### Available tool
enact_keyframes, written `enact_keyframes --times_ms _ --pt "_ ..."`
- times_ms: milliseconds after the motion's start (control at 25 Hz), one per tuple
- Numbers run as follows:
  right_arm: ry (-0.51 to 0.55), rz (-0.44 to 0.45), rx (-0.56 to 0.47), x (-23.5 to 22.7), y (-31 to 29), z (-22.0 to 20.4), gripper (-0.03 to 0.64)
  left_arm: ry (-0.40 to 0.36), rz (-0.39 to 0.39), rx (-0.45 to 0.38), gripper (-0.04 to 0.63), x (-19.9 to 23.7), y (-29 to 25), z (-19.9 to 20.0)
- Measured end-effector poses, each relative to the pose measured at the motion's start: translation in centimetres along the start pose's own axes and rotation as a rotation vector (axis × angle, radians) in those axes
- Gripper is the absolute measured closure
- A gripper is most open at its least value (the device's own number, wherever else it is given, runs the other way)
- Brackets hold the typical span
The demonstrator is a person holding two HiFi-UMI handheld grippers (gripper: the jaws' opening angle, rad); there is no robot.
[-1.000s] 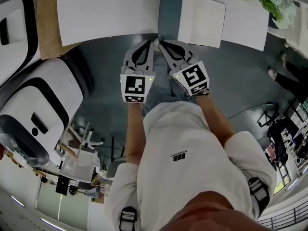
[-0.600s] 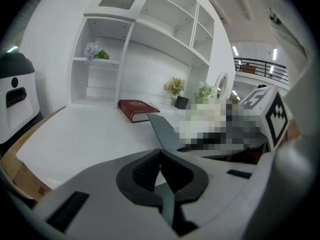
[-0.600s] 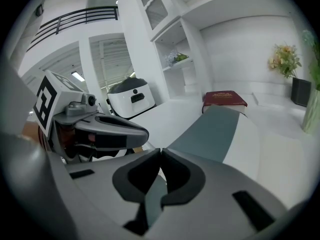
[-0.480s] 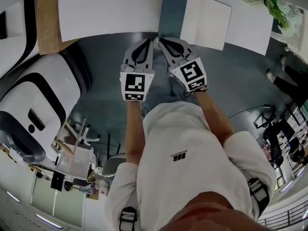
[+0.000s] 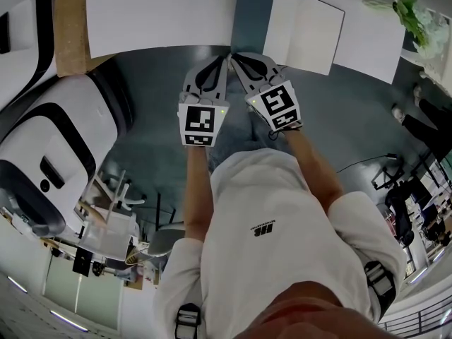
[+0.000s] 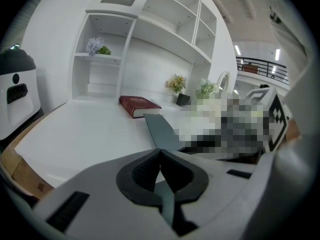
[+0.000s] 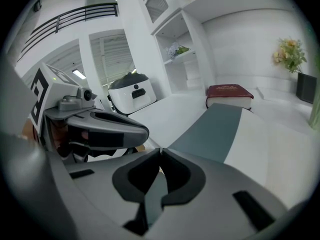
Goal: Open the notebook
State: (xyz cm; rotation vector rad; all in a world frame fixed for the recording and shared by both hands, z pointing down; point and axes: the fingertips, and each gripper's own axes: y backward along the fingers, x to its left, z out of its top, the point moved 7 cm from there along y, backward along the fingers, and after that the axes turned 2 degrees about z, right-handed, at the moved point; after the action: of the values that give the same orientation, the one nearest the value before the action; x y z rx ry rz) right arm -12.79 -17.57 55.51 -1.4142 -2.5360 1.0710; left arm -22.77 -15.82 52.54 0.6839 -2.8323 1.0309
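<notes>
**Notebook lies open, both grippers shut at the table edge**

Here we are from the head view, looking steeply down. The grey-covered paper notebook [image 5: 302,30] lies spread flat on the white table [image 5: 155,13]. Its grey cover [image 5: 250,14] is folded out towards 9 o'clock and a plain white page [image 7: 272,149] faces up on the 3 o'clock side.

Below the table's near edge, the left gripper [image 5: 221,63] and the right gripper [image 5: 236,58] sit side by side with their tips nearly together. Both point up towards 12 o'clock. The notebook is at about 1 o'clock from them, and the near corner of its cover is just beyond the right gripper's tip. Contact cannot be made out.

Over to the left gripper view: jaws pressed together, nothing caught between the pads, with the cover running away ahead at 12 o'clock. The right gripper view shows the same, jaws closed and empty, with the cover and page stretching off towards 1 o'clock.

Past the notebook's far end, a dark red hardcover book [image 6: 139,105] lies flat on the table. Green and white flowers [image 5: 413,13] stand at the table's 2 o'clock corner in the head view. A large white-and-black machine [image 5: 63,147] stands on the floor at 9 o'clock.
</notes>
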Motion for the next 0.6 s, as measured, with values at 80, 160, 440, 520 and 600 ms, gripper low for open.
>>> enact_keyframes --times_ms 80,160,440,520,600 --pt "0.001 -0.004 0.004 -0.1 -0.2 -0.2 0.611 -0.001 0.001 0.002 0.595 0.0 -0.1 -0.1" --pt "0.0 -0.001 0.009 0.0 -0.4 -0.2 0.611 -0.001 0.002 0.005 0.595 0.1 -0.1 -0.2" --pt "0.014 0.006 0.025 0.1 -1.1 -0.3 0.611 -0.001 0.006 0.007 0.595 0.2 -0.1 -0.1" --pt "0.016 0.006 0.027 0.1 -1.2 -0.4 0.609 -0.001 0.007 0.008 0.595 0.2 -0.1 -0.1" --pt "0.022 0.009 0.026 0.1 -1.2 -0.4 0.609 0.0 0.008 0.007 0.595 0.2 -0.2 -0.1"
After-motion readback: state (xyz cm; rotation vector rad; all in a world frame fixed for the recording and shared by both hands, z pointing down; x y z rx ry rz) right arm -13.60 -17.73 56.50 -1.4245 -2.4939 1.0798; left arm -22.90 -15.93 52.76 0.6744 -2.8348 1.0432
